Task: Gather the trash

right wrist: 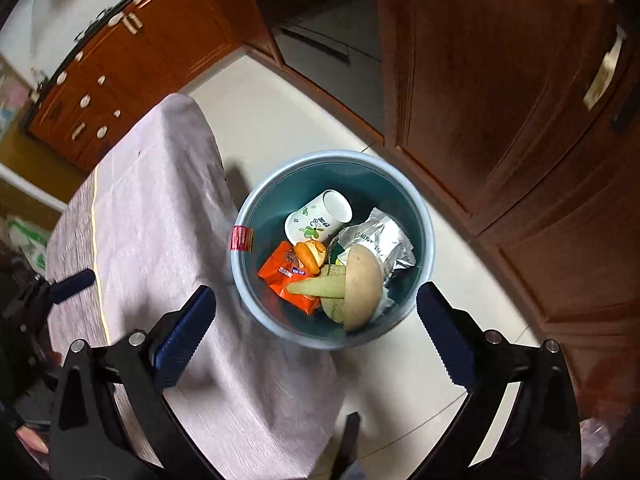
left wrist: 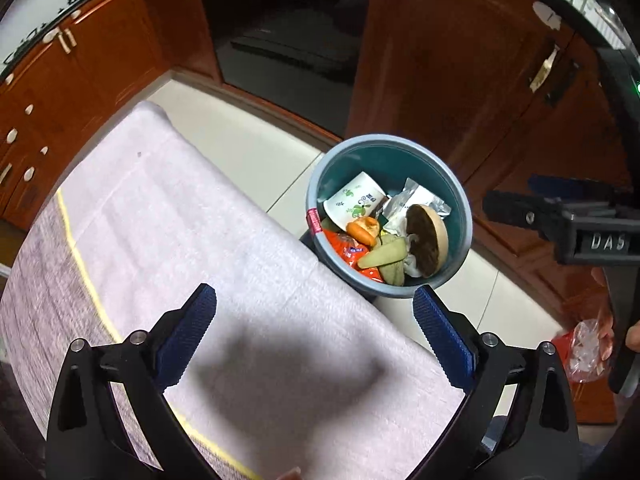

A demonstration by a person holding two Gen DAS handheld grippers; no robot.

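Note:
A blue-grey bin (left wrist: 394,139) stands on the floor against the table's corner, and both views look down into it. Inside lie a printed paper cup (left wrist: 356,200), a silver wrapper (left wrist: 422,199), an orange wrapper (left wrist: 344,253), green rind slices (left wrist: 382,257) and a half bun (left wrist: 428,240). My left gripper (left wrist: 316,320) is open over the cloth near the bin, with nothing between its fingers. My right gripper (right wrist: 316,328) is open above the bin (right wrist: 332,157) and empty. Below it lie the cup (right wrist: 316,220), bun (right wrist: 362,284) and orange wrapper (right wrist: 282,276).
A pale pink cloth (left wrist: 192,220) covers the table (right wrist: 152,200). Brown wooden cabinets (left wrist: 448,60) and a dark glass door (left wrist: 288,32) ring the pale tiled floor (right wrist: 304,120). A hand holds a clear plastic bag (left wrist: 584,350) at the right edge.

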